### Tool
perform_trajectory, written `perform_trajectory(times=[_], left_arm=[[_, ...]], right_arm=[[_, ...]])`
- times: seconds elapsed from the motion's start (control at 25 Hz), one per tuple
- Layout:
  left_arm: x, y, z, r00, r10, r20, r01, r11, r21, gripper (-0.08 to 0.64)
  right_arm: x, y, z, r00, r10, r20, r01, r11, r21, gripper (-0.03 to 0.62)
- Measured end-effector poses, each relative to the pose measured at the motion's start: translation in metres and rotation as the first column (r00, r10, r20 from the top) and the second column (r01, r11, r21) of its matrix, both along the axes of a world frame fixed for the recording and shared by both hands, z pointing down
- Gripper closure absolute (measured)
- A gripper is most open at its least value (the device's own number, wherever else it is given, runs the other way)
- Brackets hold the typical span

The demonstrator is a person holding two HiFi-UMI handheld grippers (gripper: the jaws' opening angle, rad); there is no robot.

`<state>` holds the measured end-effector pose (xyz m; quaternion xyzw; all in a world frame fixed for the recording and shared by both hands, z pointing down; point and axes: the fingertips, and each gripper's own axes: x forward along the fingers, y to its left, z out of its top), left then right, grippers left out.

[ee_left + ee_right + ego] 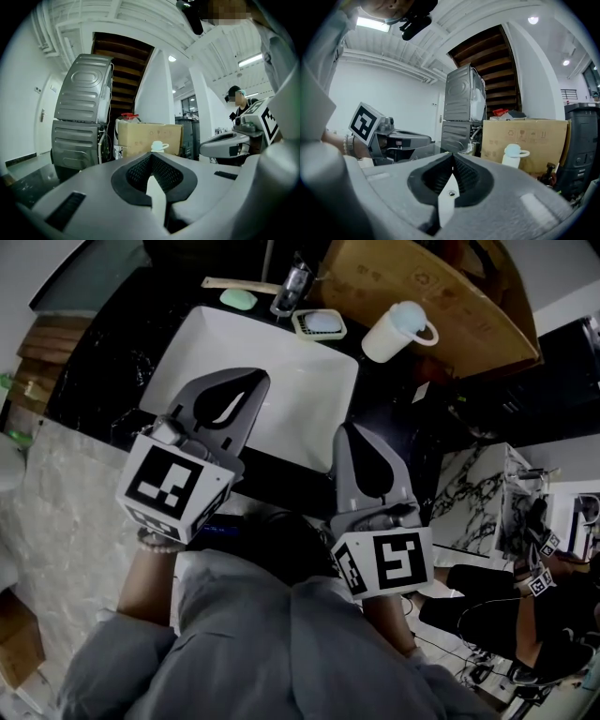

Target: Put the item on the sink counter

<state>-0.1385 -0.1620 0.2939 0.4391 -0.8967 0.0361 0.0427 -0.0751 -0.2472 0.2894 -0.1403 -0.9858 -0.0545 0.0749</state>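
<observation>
Left gripper (242, 390), fingers together and empty, hung over the sink (281, 362); right gripper (361, 442), fingers likewise together on nothing, hung at its near-right corner; white lidded cup (398, 331), probably the item, stood upright on the dark worktop (103, 371) beyond, right of both and nearer the right gripper.

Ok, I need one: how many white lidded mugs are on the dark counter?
1: white lidded mug, back right of the white basin, before the brown cardboard box.

- left tool (254, 380), right tool (350, 430): grey moulded shells, black ribbed pads (465, 176)
- black-and-white marker cube (176, 486) on each
- small screw (451, 193) in pale inner plate
- grey sleeves (234, 634); beaded bracelet (155, 542)
</observation>
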Motion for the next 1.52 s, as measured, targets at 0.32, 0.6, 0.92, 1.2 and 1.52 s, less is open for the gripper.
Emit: perform_trajectory(times=[0.32, 0.6, 0.92, 1.2, 1.52], left_arm=[[0.014, 0.012, -0.006, 0.998, -0.028, -0.049, 0.03, 0.999, 0.034, 0.554], [0.017, 0.013, -0.007, 0.997, -0.024, -0.078, 0.028, 0.998, 0.055, 0.554], [0.024, 0.007, -0.006, 0.997, 0.005, -0.078, -0.002, 0.999, 0.041, 0.554], [0.027, 0.004, -0.008, 0.997, 0.008, -0.076, -0.005, 0.999, 0.04, 0.554], [0.027, 0.004, -0.01, 0.997, 0.01, -0.075, -0.006, 0.999, 0.046, 0.554]], right_arm=[[0.001, 0.009, -0.001, 1.0, -0.012, 0.0, 0.012, 1.0, 0.002, 0.595], [0.003, 0.011, -0.001, 1.0, -0.01, 0.0, 0.01, 1.0, 0.009, 0.595], [0.006, 0.011, -0.001, 1.0, -0.012, -0.002, 0.012, 1.0, 0.011, 0.595], [0.005, 0.01, 0.0, 1.0, -0.019, -0.004, 0.019, 1.0, 0.019, 0.595], [0.006, 0.01, 0.0, 1.0, -0.016, -0.004, 0.016, 1.0, 0.02, 0.595]])
